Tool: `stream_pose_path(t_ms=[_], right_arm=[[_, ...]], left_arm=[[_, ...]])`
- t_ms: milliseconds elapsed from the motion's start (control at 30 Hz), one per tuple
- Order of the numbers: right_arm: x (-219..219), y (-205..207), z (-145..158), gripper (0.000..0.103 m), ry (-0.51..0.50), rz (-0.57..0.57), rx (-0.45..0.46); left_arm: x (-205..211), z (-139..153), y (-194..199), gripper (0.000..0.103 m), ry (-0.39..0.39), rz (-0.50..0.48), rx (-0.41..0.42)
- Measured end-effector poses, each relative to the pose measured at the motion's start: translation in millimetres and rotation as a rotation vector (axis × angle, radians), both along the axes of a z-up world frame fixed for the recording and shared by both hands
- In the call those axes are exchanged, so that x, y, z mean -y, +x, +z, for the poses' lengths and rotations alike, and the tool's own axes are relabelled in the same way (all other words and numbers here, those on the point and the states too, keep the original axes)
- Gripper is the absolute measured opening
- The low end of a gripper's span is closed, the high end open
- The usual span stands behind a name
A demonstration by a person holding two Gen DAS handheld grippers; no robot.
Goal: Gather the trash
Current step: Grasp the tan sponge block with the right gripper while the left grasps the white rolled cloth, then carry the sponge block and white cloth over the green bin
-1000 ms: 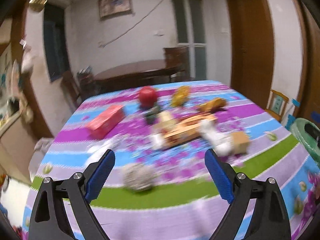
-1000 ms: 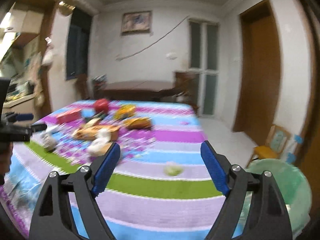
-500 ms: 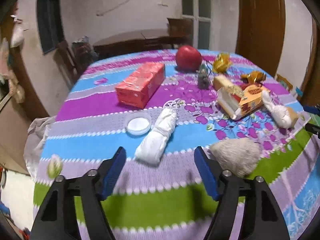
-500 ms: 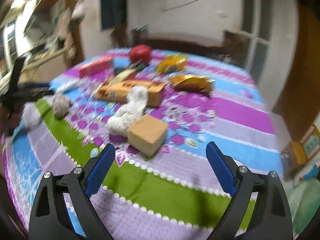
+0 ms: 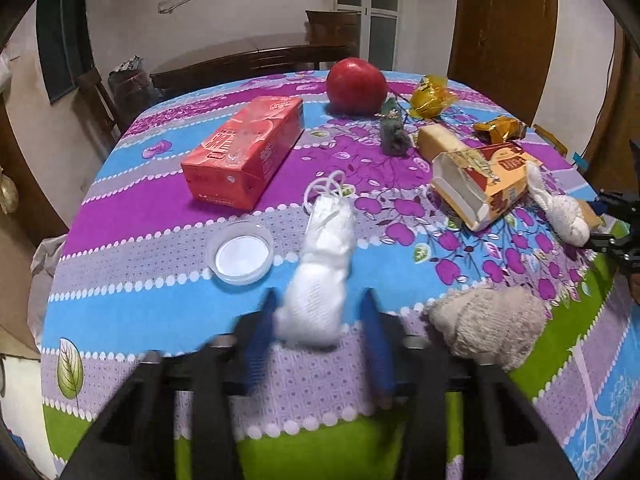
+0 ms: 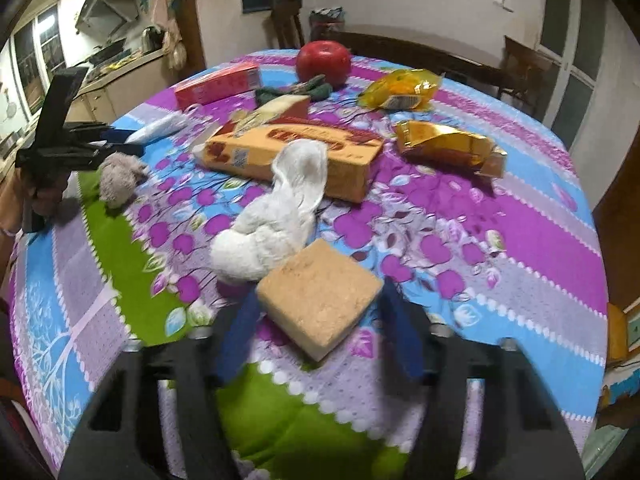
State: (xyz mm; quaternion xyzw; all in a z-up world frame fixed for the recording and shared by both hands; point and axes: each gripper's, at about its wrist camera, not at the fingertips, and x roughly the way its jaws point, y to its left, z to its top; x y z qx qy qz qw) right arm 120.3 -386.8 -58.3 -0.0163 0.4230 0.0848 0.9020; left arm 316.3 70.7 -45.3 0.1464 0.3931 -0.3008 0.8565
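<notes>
Both tongs have closed in since half a second ago. Left gripper [image 5: 316,334] now stands spread around the white wad's [image 5: 320,280] near end. Right gripper [image 6: 320,330] gapes astride the tan block [image 6: 320,300], touching neither side visibly.

Nothing printed can be read with certainty. The red tissue box [image 5: 244,152] carries large pale characters on its top face, too blurred to make out, and the orange carton [image 6: 294,152] shows red lettering along its side and a small label panel near one end, equally illegible; the yellow snack wrapper [image 6: 400,89] bears a small white label that cannot be read
</notes>
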Motion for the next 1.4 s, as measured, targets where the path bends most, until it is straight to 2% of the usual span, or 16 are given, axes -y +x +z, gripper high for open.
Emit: stream_pose_path(t_ms=[133, 233, 333, 500, 633, 767, 933, 1100, 1400], right_arm=[[-5.8, -13.0, 1.1, 0.049, -0.006, -0.004, 0.008], [-8.8, -26.4, 3.1, 0.048, 0.0, -0.005, 0.025], [-12.1, -43.4, 7.0, 0.047, 0.015, -0.018, 0.047], [-16.0, -69.4, 20.3, 0.046, 0.065, -0.047, 0.101], [-21.7, -83.3, 36.5, 0.046, 0.089, -0.059, 0.149], [-27.0, -93.3, 55.1, 0.046, 0.105, -0.072, 0.198], [-24.7, -103.6, 77.3, 0.046, 0.127, -0.112, 0.251], [-13.0, -119.4, 90.9, 0.046, 0.117, -0.174, 0.279], [15.5, -148.4, 103.8, 0.046, 0.1, -0.28, 0.299]], left_arm=[[-6.7, 1.3, -16.5, 0.028, -0.007, -0.003, -0.001], [-9.9, 1.5, -41.6, 0.028, -0.001, -0.022, 0.006], [-16.5, 7.1, -67.9, 0.028, 0.004, -0.002, 0.028], [-33.6, 34.5, -103.1, 0.028, -0.052, 0.075, 0.07], [-28.5, 63.1, -129.6, 0.028, -0.079, 0.078, 0.123], [-2.2, 88.1, -151.9, 0.028, -0.075, 0.068, 0.182], [44.8, 102.0, -168.0, 0.028, -0.051, 0.048, 0.24], [90.2, 105.1, -177.9, 0.028, -0.019, 0.024, 0.274], [152.1, 104.8, -189.3, 0.028, 0.006, -0.029, 0.288]])
